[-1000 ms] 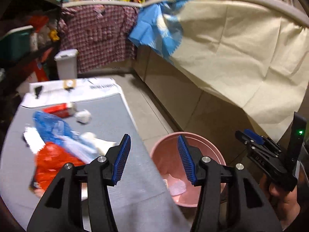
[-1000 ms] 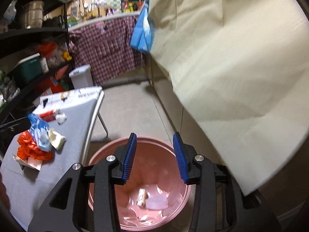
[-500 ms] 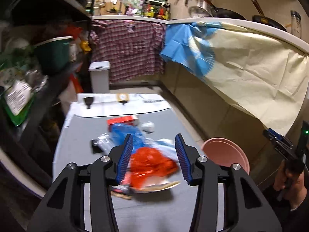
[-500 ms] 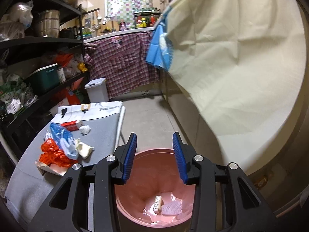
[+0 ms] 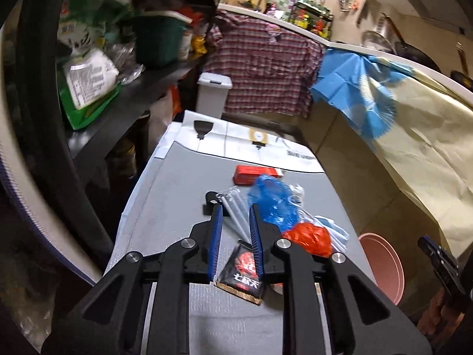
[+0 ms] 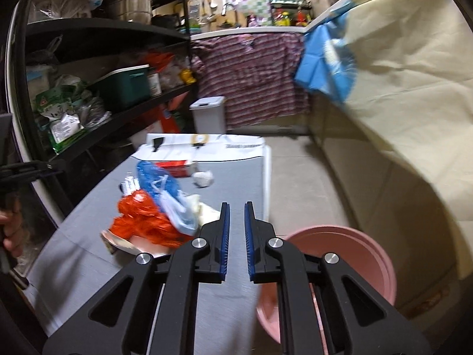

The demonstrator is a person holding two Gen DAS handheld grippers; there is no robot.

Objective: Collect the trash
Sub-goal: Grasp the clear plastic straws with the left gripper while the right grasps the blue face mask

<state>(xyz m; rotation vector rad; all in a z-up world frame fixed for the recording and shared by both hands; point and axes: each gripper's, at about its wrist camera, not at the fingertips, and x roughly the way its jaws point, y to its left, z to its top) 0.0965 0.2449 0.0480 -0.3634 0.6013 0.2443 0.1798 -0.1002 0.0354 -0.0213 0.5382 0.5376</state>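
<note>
A heap of trash lies on the grey table (image 5: 165, 216): a blue bag (image 5: 273, 204), an orange-red bag (image 5: 309, 238), a red box (image 5: 254, 174), white straws (image 5: 236, 210) and a black-and-red sachet (image 5: 244, 272). My left gripper (image 5: 235, 210) hovers over the straws and sachet; its jaws are closing and nothing is pressed between them. My right gripper (image 6: 236, 207) hangs over the table's right side, right of the orange-red bag (image 6: 142, 222) and blue bag (image 6: 153, 177). Its jaws are closing to a narrow, empty gap. The pink basin (image 6: 354, 254) stands on the floor at the right.
A crumpled white ball (image 6: 204, 177) and a cream wrapper (image 6: 207, 210) lie near the heap. Black shelves (image 6: 118, 29) full of goods line the left. A white lidded bin (image 6: 208, 112) stands behind the table. A cloth-draped counter (image 6: 399, 88) runs along the right.
Both grippers have swung left from over the pink basin to over the table and its trash heap. Both pairs of jaws have narrowed, the right one more.
</note>
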